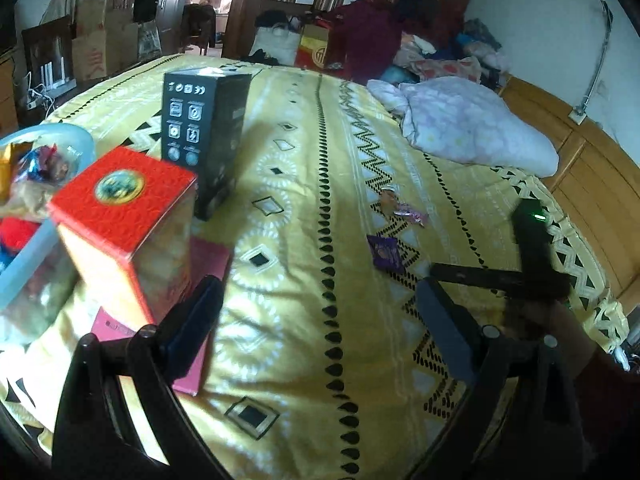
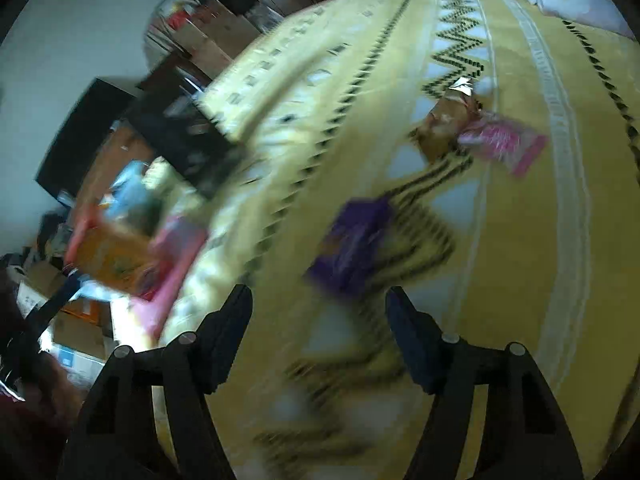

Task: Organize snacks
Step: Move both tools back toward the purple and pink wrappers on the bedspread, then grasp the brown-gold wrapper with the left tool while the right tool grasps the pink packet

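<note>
Both tongs, left (image 1: 320, 320) and right (image 2: 320, 320), gape empty above three loose snack packets (image 1: 386, 253).

From the left wrist we look forward and downward along the left hand-held gripper (image 1: 320, 320) over the yellow bedspread (image 1: 320, 360), with the boxes near on the left. From the right wrist, tilted and blurred, we look down between the fingers of the right hand-held gripper (image 2: 320, 328), closer to the bedspread. Both views share the purple snack packet (image 1: 386, 252) (image 2: 352, 240), the pink packet (image 1: 412, 214) (image 2: 504, 144) and the black box (image 1: 204, 136) (image 2: 184, 140).
</note>
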Tool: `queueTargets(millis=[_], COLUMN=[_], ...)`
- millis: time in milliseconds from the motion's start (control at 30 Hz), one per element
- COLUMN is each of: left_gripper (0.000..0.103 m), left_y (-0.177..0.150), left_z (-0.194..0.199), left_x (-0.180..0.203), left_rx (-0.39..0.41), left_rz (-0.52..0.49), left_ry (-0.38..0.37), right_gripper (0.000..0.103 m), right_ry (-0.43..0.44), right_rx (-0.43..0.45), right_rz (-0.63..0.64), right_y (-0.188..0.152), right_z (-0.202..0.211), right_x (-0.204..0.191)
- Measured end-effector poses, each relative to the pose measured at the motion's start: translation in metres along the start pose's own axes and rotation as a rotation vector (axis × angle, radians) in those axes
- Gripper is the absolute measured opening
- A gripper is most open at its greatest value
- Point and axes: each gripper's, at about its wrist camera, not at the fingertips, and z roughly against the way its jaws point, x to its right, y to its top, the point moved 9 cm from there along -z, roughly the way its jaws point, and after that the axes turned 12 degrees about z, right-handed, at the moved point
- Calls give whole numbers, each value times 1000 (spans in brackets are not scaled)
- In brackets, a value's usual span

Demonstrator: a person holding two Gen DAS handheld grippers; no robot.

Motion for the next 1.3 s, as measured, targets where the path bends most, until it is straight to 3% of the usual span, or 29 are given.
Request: queueTargets(millis=[133, 267, 400, 467, 700, 767, 833, 900, 1000, 1167, 1233, 1300], left_gripper=[97, 97, 97, 97, 97, 97, 96, 96, 95, 94, 94, 93], left_y=[-13, -19, -22, -24, -25, -22, -14, -6, 19, 49, 53, 55], left_z=[1, -7, -26, -40, -75, -86, -101, -111, -140, -194, -224, -252], left_x=[-1, 8, 21, 32, 55, 61, 69, 74, 82, 96, 113, 121], left_rx=[-32, -57, -100, -121, -163, -167, -155, -139, -95, -95, -127, -136], left_rz=[18, 4, -24, -39, -48, -37, -46, -56, -79, -77, -139, -189], left_ry=[-23, -42, -60, -74, -109, -123, -123, -127, -111, -116, -137, -112], right_gripper=[73, 75, 77, 80, 81, 81, 65, 56, 54, 53, 53, 53], right_ry=[-135, -299, -437, -482, -454, -422, -406, -422, -428, -456, -480, -488], right_rx=[-14, -5, -63, -135, -324, -330, -296, -200, -87, -53, -44, -35], right_rz=[34, 44, 254, 367, 460, 441, 390, 300, 159, 19, -27, -101], right_y=[-14, 13, 61, 82, 99, 93, 87, 82, 67, 19, 1, -23], right_z=[25, 41, 22, 2, -54, -66, -69, -58, -35, 18, 42, 63], right_x=[11, 53, 80, 100, 157, 165, 168, 171, 166, 146, 143, 141])
